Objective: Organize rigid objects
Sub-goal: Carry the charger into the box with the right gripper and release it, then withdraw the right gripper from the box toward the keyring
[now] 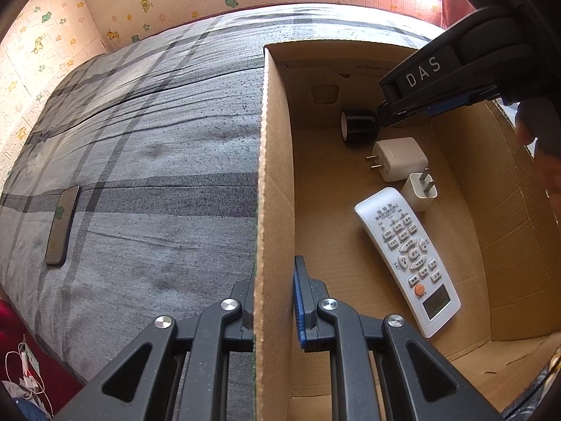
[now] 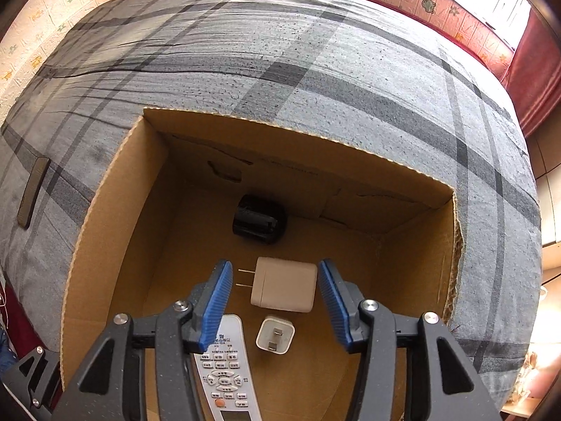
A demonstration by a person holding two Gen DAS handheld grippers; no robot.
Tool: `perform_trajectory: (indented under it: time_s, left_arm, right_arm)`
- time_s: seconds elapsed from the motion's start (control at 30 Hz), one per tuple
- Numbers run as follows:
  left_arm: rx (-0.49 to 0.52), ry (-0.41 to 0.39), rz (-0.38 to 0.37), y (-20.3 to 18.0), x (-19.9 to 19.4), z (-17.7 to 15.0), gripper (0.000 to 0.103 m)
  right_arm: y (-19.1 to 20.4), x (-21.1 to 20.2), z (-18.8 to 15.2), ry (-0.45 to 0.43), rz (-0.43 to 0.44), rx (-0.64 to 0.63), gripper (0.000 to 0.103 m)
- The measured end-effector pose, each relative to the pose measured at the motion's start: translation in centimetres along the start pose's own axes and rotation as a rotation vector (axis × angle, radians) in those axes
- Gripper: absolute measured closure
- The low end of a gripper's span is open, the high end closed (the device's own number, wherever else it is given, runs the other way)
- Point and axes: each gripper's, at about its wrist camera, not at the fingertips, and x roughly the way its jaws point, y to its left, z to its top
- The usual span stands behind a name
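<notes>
An open cardboard box [image 1: 275, 161] sits on a grey plaid bed. My left gripper [image 1: 273, 301] is shut on the box's left wall, one finger on each side of it. On the box floor lie a black cylinder [image 2: 259, 222], a large white charger [image 2: 284, 284], a small white charger [image 2: 275, 335] and a white remote [image 2: 224, 368]. My right gripper [image 2: 275, 301] hangs open inside the box above the large charger, which shows between the blue pads [image 2: 217, 301] without touching them. From the left wrist view the right gripper [image 1: 389, 112] reaches in at top right, next to the black cylinder [image 1: 359, 126].
A dark phone [image 1: 61, 224] lies on the bed cover [image 1: 157, 140] left of the box. White cables [image 1: 24, 372] lie on the floor at lower left. A patterned wall [image 1: 52, 35] borders the bed at the back and left, and a red curtain [image 2: 536, 80] hangs at the right.
</notes>
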Motion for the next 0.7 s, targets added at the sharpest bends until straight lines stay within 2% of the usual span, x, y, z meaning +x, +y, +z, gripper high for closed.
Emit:
perform_trajectory:
  time_s: [0.33,0.43,0.53,0.6,0.7]
  left_arm:
    - [-0.001,0.001,0.000,0.0,0.0,0.0,0.088]
    - [0.004,0.001,0.006,0.0,-0.1,0.0,0.088]
    - [0.004,0.002,0.007,0.0,-0.1,0.0,0.088]
    - [0.004,0.004,0.009,0.0,0.0,0.1,0.088]
    - [0.008,0.003,0.015,-0.2,0.0,0.2,0.088]
  right_arm:
    - [-0.1,-2.7,-0.7,-0.037,0.003,-0.009,0.048]
    - [-0.5,-4.1,-0.9,-0.057,-0.012,-0.013,0.045]
    - [-1.2,-5.7,-1.4,-0.086,-0.020,-0.002,0.034]
    - [-1.9,-6.7,-1.6,-0.106,-0.009,0.014,0.016]
    - [-2.9,-8.2,-2.0,-0.136,-0.005,0.031,0.007]
